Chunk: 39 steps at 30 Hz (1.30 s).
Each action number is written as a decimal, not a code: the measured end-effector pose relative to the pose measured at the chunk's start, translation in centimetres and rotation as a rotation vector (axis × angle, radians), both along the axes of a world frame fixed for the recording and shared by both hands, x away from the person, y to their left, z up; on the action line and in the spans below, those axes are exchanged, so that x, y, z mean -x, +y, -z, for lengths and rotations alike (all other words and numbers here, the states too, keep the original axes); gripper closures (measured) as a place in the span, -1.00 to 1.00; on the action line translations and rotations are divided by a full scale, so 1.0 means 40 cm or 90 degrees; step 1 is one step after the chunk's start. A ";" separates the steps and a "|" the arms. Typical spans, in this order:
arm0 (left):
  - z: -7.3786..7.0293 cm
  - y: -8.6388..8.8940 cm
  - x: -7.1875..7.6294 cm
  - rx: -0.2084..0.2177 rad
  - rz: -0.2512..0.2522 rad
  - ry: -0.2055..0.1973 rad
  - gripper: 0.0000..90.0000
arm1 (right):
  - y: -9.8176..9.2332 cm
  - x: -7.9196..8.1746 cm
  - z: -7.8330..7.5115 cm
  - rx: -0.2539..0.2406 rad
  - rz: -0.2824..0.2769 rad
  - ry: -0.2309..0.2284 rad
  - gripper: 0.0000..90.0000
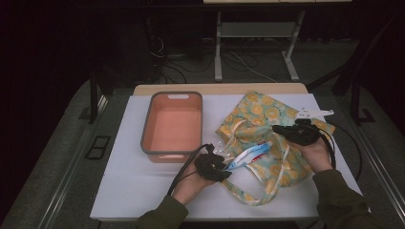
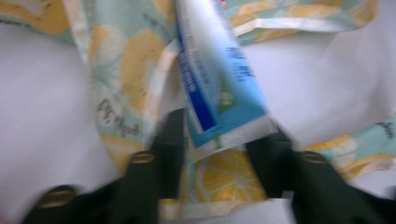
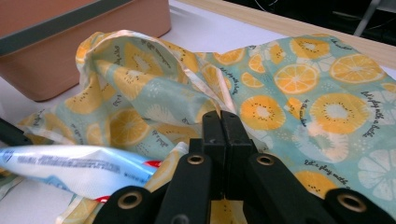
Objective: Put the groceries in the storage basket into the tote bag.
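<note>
— Table (image 1: 143,191) first, then what we've got on it: orange bin (image 1: 173,125) at left, citrus-print bag (image 1: 267,119) at right.

— Our right gripper (image 3: 220,122) has its jaws pressed together on the bag's cloth.

— Toothpaste tube (image 2: 219,88)?

— Half out of the bag, long axis pointing at our left gripper (image 2: 219,140), whose jaws clamp its flat end.
</note>
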<state>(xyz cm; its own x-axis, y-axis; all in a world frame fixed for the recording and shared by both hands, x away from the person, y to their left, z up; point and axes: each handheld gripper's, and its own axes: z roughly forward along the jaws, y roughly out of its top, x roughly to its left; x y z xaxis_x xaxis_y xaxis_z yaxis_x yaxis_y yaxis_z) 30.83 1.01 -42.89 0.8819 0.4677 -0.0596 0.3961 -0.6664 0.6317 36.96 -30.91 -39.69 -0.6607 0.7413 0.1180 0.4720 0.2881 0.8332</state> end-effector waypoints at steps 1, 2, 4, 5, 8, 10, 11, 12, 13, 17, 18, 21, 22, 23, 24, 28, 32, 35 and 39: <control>-0.005 0.001 -0.004 0.005 -0.004 0.000 0.71 | 0.001 0.000 0.000 0.000 0.000 0.000 0.99; -0.007 0.002 -0.010 0.005 -0.004 0.005 0.81 | 0.002 0.000 0.000 0.000 0.000 0.000 0.99; -0.006 0.001 -0.017 0.014 -0.003 0.009 0.90 | 0.003 0.000 0.001 0.001 -0.001 0.001 0.99; -0.005 -0.002 -0.019 0.016 -0.004 0.011 0.92 | 0.004 0.000 0.001 0.001 -0.002 0.001 0.99; -0.010 -0.018 -0.024 0.007 -0.001 -0.001 0.95 | 0.006 0.001 -0.001 0.001 -0.004 -0.001 0.99; -0.016 -0.032 -0.029 0.011 0.001 -0.006 0.96 | 0.006 0.001 -0.001 0.001 -0.004 -0.003 0.99; -0.019 -0.041 -0.032 0.011 0.002 -0.009 0.96 | 0.006 0.000 -0.001 0.000 -0.005 -0.004 0.99; -0.023 -0.050 -0.036 0.014 0.004 -0.009 0.96 | 0.006 0.000 -0.001 0.000 -0.005 -0.004 0.99; -0.026 -0.059 -0.040 0.021 0.003 -0.009 0.96 | 0.006 0.000 -0.001 0.000 -0.005 -0.004 0.99; -0.033 -0.099 -0.061 0.035 0.004 -0.017 0.97 | 0.005 0.000 -0.001 -0.001 -0.006 -0.003 0.99; -0.033 -0.109 -0.067 0.041 0.002 -0.018 0.97 | 0.005 0.000 -0.002 -0.001 -0.005 -0.003 0.99; -0.032 -0.142 -0.086 0.052 0.002 -0.017 0.98 | 0.004 0.001 -0.003 -0.009 -0.008 -0.004 0.99; -0.030 -0.155 -0.092 0.053 0.001 -0.015 0.98 | 0.005 0.001 -0.004 -0.010 -0.009 -0.004 0.99; -0.028 -0.167 -0.098 0.053 0.000 -0.018 0.98 | 0.005 0.001 -0.005 -0.009 -0.010 -0.005 0.99; -0.026 -0.180 -0.105 0.056 -0.004 -0.018 0.98 | 0.006 0.001 -0.005 -0.009 -0.011 -0.005 0.99; -0.019 -0.225 -0.138 0.059 -0.021 -0.020 0.98 | 0.009 0.003 -0.007 -0.012 -0.014 -0.007 0.99; -0.007 -0.267 -0.167 0.058 -0.028 -0.018 0.97 | 0.007 0.005 -0.011 -0.016 -0.013 -0.011 0.99; 0.007 -0.290 -0.184 0.059 -0.040 -0.011 0.97 | 0.002 0.006 -0.013 -0.019 -0.013 -0.013 0.99; 0.017 -0.294 -0.191 0.068 -0.046 -0.004 0.91 | -0.001 0.007 -0.015 -0.022 -0.013 -0.012 0.99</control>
<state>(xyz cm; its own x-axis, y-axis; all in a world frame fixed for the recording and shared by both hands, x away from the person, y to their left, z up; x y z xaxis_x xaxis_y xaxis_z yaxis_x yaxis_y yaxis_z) 38.48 -10.76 -43.58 0.8463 0.5219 -0.1066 0.4367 -0.5652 0.6999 36.67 -30.97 -39.10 -0.6776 0.7237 0.1306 0.4504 0.2680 0.8517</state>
